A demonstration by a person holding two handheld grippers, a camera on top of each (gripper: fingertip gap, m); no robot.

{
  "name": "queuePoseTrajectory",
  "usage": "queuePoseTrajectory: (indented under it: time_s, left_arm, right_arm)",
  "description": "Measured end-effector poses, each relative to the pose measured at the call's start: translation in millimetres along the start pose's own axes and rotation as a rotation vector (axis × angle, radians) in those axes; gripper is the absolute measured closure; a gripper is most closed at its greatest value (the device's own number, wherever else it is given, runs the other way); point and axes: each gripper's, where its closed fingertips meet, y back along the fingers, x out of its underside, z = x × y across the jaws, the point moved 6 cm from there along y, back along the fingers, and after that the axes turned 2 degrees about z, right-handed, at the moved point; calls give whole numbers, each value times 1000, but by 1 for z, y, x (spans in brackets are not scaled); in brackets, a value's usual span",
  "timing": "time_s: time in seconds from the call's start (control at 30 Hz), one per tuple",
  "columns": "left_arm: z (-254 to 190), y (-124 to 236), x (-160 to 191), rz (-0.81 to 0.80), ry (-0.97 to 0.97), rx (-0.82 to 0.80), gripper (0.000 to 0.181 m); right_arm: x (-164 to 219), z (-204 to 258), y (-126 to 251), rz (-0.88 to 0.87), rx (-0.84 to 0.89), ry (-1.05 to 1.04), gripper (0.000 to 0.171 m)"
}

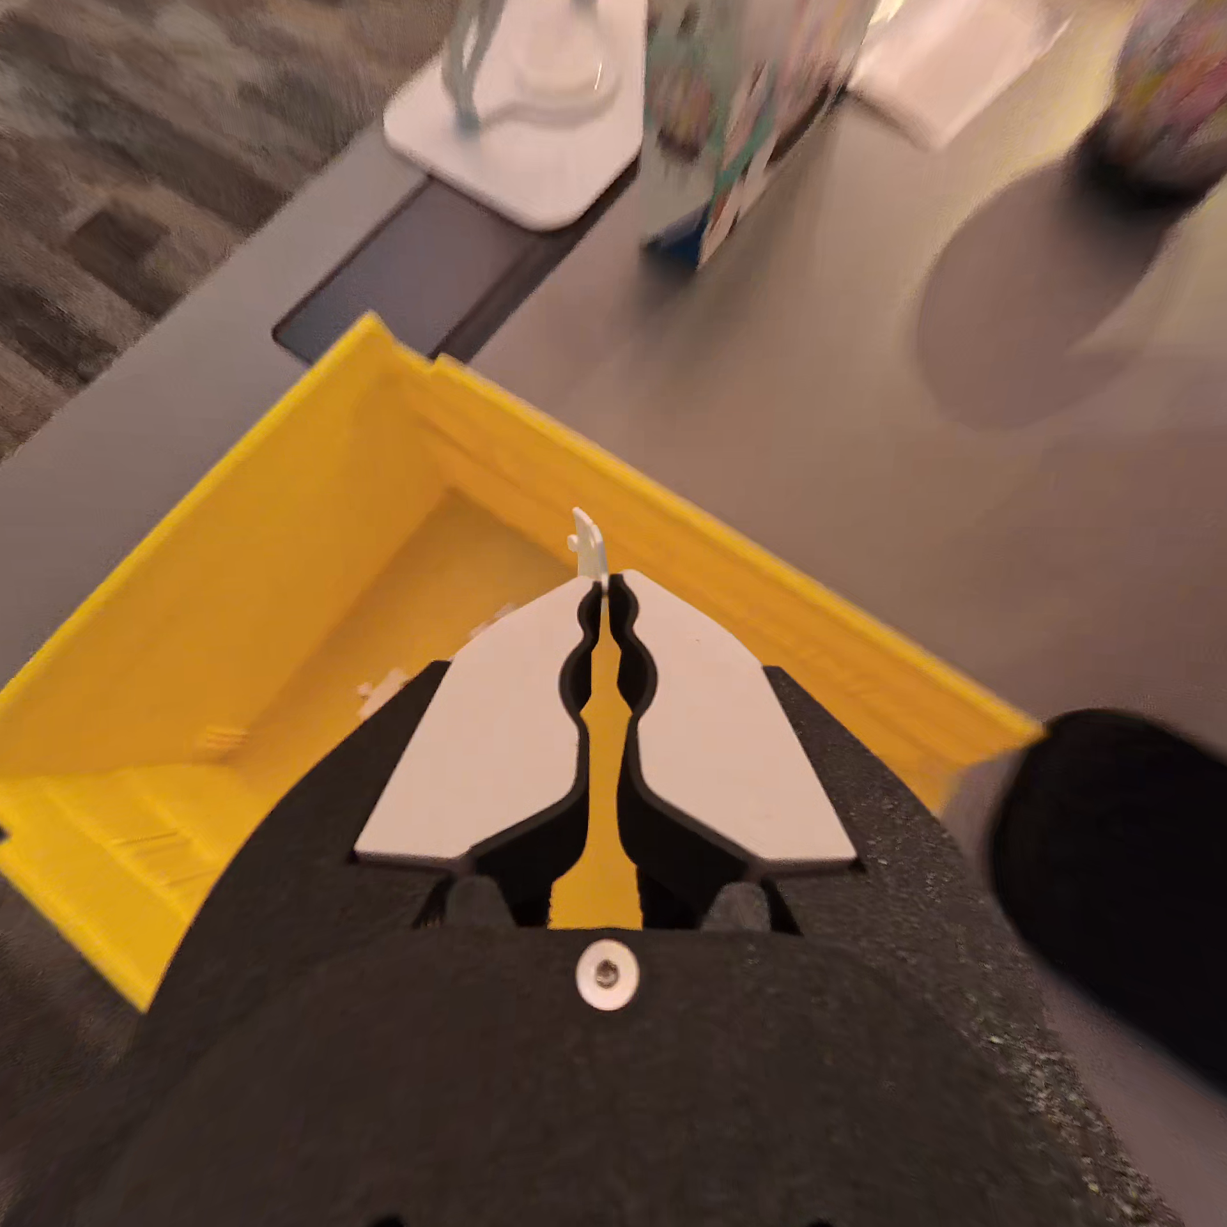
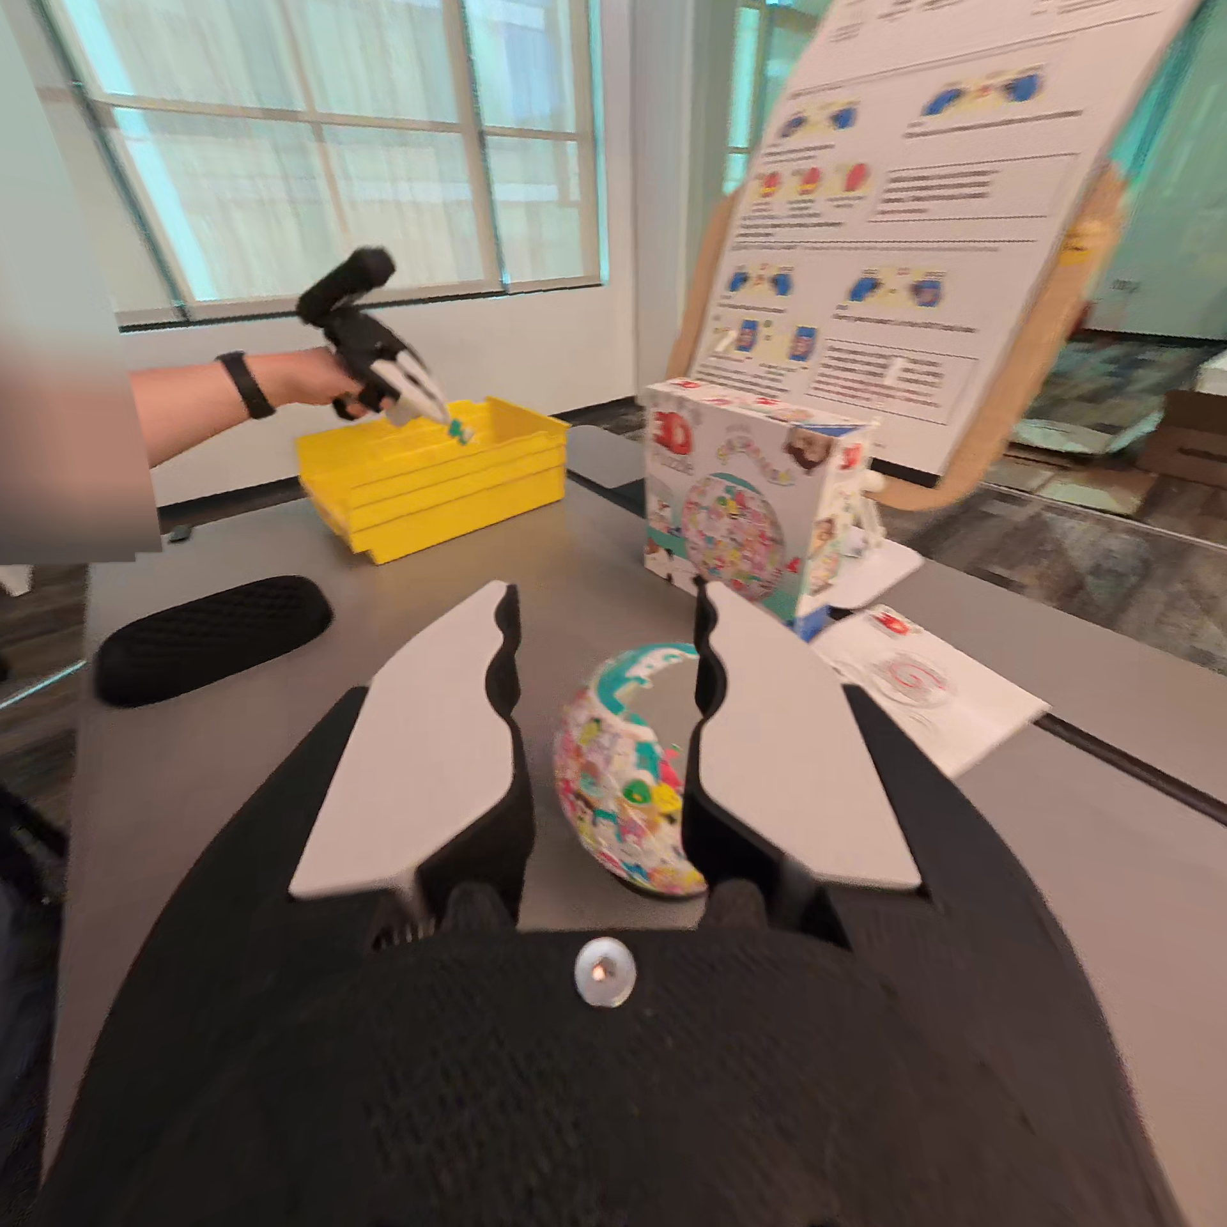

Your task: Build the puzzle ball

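My left gripper (image 1: 605, 577) is shut on a thin puzzle piece (image 1: 587, 544), seen edge-on and white, over the yellow tray (image 1: 265, 531). In the right wrist view the left gripper (image 2: 451, 421) holds that piece (image 2: 459, 431), teal and white, just above the tray (image 2: 451, 491). A few pale pieces (image 1: 382, 687) lie in the tray. My right gripper (image 2: 604, 597) is open. The partly built, colourful puzzle ball (image 2: 617, 783) rests on the grey table (image 2: 597, 551) between its fingers, close to the right finger (image 2: 783, 743) and apart from the left one.
The puzzle box (image 2: 743, 504) stands behind the ball. An instruction board (image 2: 896, 219) leans behind it. A white sheet (image 2: 929, 690) lies at the right. A black pad (image 2: 212, 637) lies at the left. A person's hand (image 2: 299, 382) holds the left gripper. Across from one pair of fingers to the other is roughly 55 cm.
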Motion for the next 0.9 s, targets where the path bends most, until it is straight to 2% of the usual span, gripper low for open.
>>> queuePoseTrajectory:
  time_s: [0.1,0.2,0.33,0.4,0.6,0.7,0.9]
  left_arm:
    - [-59,35,-32,-178,40,90,179]
    - [-134,45,-65,-284,31,219,179]
    - [-230,19,-101,-385,18,371,179]
    - [-273,-4,-114,-445,29,448,179]
    - [-369,-74,-131,-573,64,650,180]
    - [-395,-100,-139,-600,87,728,179]
    - [-421,-132,-158,-627,103,773,179]
  right_arm:
    - [-3,26,-28,-26,-143,12,123]
    - [-6,58,-62,8,-351,12,126]
    - [-5,91,-98,51,-581,17,127]
    - [-1,102,-102,55,-631,-32,127]
    - [42,98,-50,-83,-641,-282,128]
    - [51,89,-21,-144,-700,-394,129]
    - [54,76,7,-211,-787,-482,137]
